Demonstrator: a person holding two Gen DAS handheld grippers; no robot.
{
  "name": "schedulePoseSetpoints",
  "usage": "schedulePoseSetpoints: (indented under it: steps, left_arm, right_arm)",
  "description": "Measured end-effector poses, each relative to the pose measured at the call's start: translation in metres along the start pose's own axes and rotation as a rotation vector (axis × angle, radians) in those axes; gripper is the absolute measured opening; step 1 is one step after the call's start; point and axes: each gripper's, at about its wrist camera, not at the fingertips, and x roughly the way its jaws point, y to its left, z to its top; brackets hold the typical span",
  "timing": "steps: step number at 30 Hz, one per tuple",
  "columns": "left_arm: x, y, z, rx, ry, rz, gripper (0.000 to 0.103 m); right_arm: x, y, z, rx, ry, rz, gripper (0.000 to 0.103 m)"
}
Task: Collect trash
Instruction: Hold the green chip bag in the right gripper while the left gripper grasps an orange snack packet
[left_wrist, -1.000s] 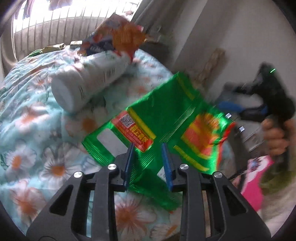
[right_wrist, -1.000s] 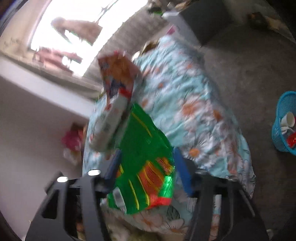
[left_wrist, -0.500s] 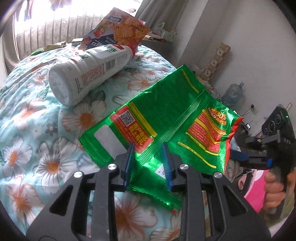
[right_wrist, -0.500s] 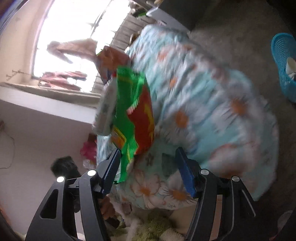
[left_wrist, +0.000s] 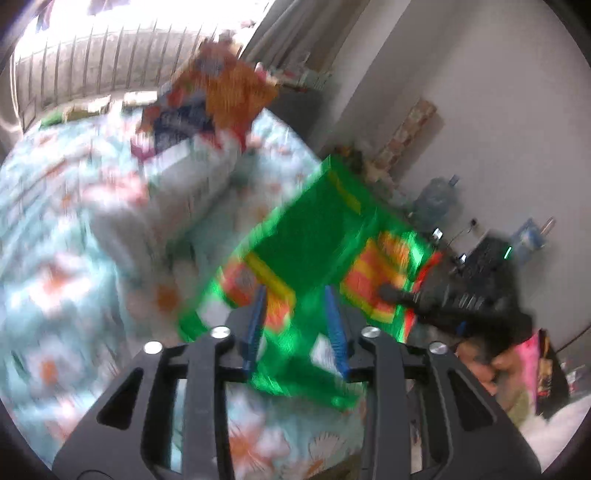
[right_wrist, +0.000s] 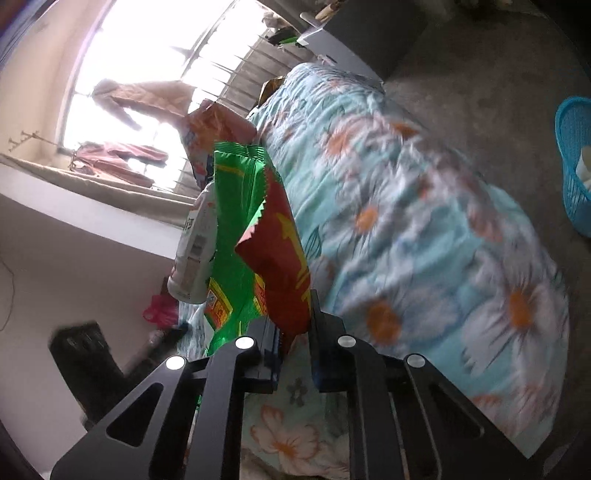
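Since half a second ago the right gripper (right_wrist: 291, 345) has closed from a wide spread onto the red edge of the green snack wrapper (right_wrist: 240, 236), and the left-wrist view has gone from sharp to motion-blurred. In the right-wrist view the wrapper stands edge-on in front of the camera, its zigzag-cut red end caught between the blue-padded jaws, which are pressed in on it with only a narrow gap left. Yellow characters run down the red panel and a red-and-yellow label sits low on the green side, but neither is sharp enough to read. Behind the wrapper lies a white plastic bottle (right_wrist: 194, 240) with a printed label and barcode, its writing too small to make out, and beyond that an orange snack bag (right_wrist: 218, 125); all rest on the floral bedspread (right_wrist: 424, 221). A blue basket (right_wrist: 572, 166) stands on the floor at the right edge. In the left-wrist view the left gripper (left_wrist: 295, 317) has the green snack wrapper (left_wrist: 317, 240) passing between its blue jaws, which sit close on either side of the foil, pinching its near corner. The wrapper's red and yellow panels are smeared past reading. The right gripper (left_wrist: 397, 295) reaches in from the right, its black tip on the wrapper's far red-and-yellow corner. The bottle (left_wrist: 159, 206) and orange bag (left_wrist: 229, 88) are blurred shapes further up the bedspread (left_wrist: 55, 258), and a water jug (left_wrist: 436, 199) stands by the wall.
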Motion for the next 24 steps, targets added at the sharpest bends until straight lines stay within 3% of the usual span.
schedulePoseSetpoints:
  steps: [4, 7, 11, 14, 16, 24]
  left_arm:
    - [-0.012, 0.030, 0.058, -0.040, -0.107, 0.028, 0.069]
    - [0.000, 0.060, 0.105, -0.010, -0.162, 0.112, 0.077]
    - [0.047, 0.093, 0.158, 0.079, -0.098, 0.146, 0.081]
    - [0.075, 0.104, 0.187, 0.154, -0.069, 0.098, 0.084]
    - [0.089, 0.113, 0.205, 0.142, -0.059, 0.062, 0.086]
    - [0.125, 0.164, 0.256, -0.129, -0.110, -0.180, 0.090]
  right_arm:
    - [-0.001, -0.007, 0.004, -0.026, 0.029, 0.004, 0.013]
    - [0.006, -0.008, 0.009, -0.044, 0.049, 0.010, 0.013]
    - [0.011, -0.011, 0.013, -0.055, 0.073, 0.030, 0.013]
    - [0.012, -0.012, 0.014, -0.076, 0.083, 0.034, 0.013]
    - [0.013, -0.012, 0.015, -0.083, 0.091, 0.035, 0.013]
    - [0.019, -0.012, 0.021, -0.089, 0.109, 0.042, 0.012]
